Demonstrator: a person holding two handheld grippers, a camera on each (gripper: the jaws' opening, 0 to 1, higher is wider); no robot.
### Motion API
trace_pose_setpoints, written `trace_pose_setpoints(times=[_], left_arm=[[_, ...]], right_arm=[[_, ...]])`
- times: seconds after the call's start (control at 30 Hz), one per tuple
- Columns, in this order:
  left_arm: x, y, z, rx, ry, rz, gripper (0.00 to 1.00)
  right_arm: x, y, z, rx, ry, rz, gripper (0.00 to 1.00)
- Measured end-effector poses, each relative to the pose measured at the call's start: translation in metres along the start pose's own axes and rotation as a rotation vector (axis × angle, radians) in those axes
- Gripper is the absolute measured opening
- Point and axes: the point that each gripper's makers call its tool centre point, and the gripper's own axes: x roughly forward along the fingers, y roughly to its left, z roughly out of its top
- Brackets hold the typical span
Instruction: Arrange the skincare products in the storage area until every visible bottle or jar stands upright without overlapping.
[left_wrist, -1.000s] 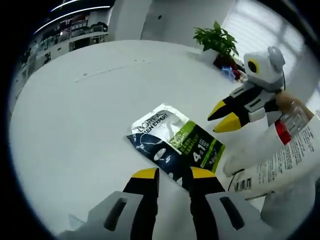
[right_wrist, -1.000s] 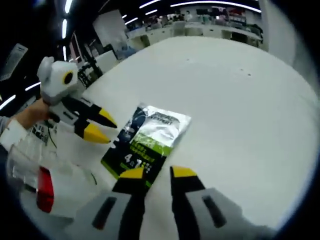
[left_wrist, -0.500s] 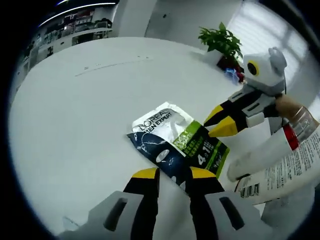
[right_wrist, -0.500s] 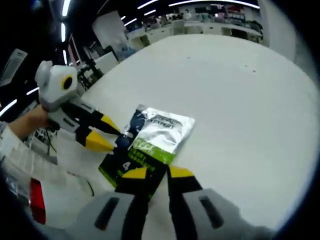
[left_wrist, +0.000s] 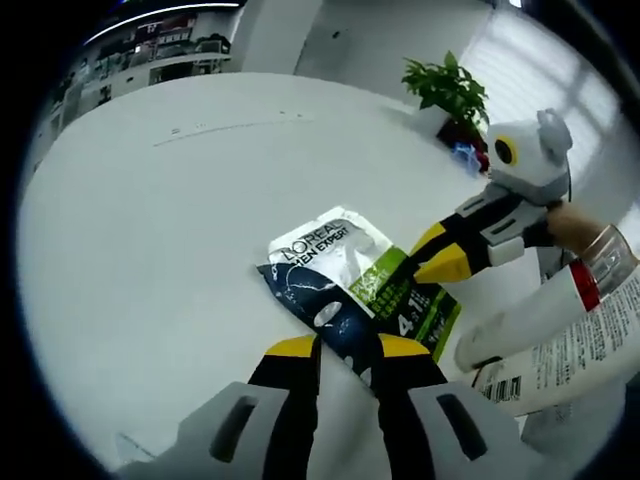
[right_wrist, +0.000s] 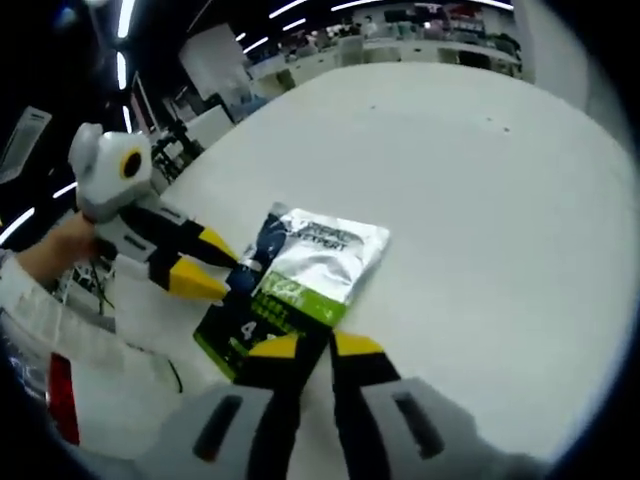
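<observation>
A flat L'Oreal Men Expert packet, silver, dark blue and green, lies on the white table. My left gripper stands open at the packet's dark blue near edge, which reaches in between its yellow tips. My right gripper comes in from the right, open, its tips at the green end. In the right gripper view the packet lies just ahead of my right gripper, whose jaws stand a narrow gap apart over the green end. My left gripper touches the packet's blue side from the left.
A potted plant stands at the far right of the table. A person's hand and white printed sleeve hold the right gripper. Another white sleeve is at lower left. Wide bare table lies beyond the packet.
The right gripper has moved in to the packet's green end and its jaws have narrowed. The left gripper's tips have reached the blue edge. The packet stays flat in place.
</observation>
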Motion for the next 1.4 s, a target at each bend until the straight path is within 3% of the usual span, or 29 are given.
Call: trace_pose_setpoints(times=[0.23, 0.3, 0.4, 0.53, 0.63, 0.8, 0.97, 1.07, 1.23, 1.4], left_arm=[[0.005, 0.006, 0.005, -0.054, -0.027, -0.043, 0.21], [0.006, 0.007, 0.009, -0.150, -0.071, -0.086, 0.22], [0.004, 0.009, 0.009, -0.238, -0.108, -0.120, 0.23], [-0.003, 0.005, 0.010, -0.317, -0.164, -0.149, 0.18], [-0.010, -0.012, 0.016, -0.371, -0.203, -0.220, 0.06], [-0.013, -0.026, 0.021, -0.337, -0.213, -0.220, 0.08], [-0.015, -0.026, 0.019, -0.310, -0.192, -0.210, 0.07], [-0.020, -0.022, 0.023, -0.297, -0.194, -0.214, 0.06], [-0.033, -0.036, 0.027, -0.255, -0.213, -0.220, 0.01], [-0.045, -0.040, 0.036, -0.167, -0.230, -0.207, 0.00]], right_arm=[[-0.001, -0.001, 0.003, 0.082, -0.045, 0.029, 0.04], [-0.001, 0.007, 0.005, 0.155, -0.084, 0.061, 0.03], [-0.005, 0.000, 0.002, 0.208, -0.119, 0.080, 0.03], [-0.007, 0.005, -0.001, 0.232, -0.140, 0.093, 0.02], [-0.005, 0.015, 0.000, 0.265, -0.149, 0.135, 0.01], [-0.001, 0.028, 0.004, 0.249, -0.154, 0.149, 0.01], [-0.006, 0.039, 0.021, 0.227, -0.193, 0.168, 0.01], [-0.009, 0.042, 0.024, 0.179, -0.184, 0.160, 0.01], [-0.017, 0.047, 0.034, 0.139, -0.204, 0.159, 0.01], [-0.021, 0.051, 0.041, 0.051, -0.201, 0.130, 0.01]])
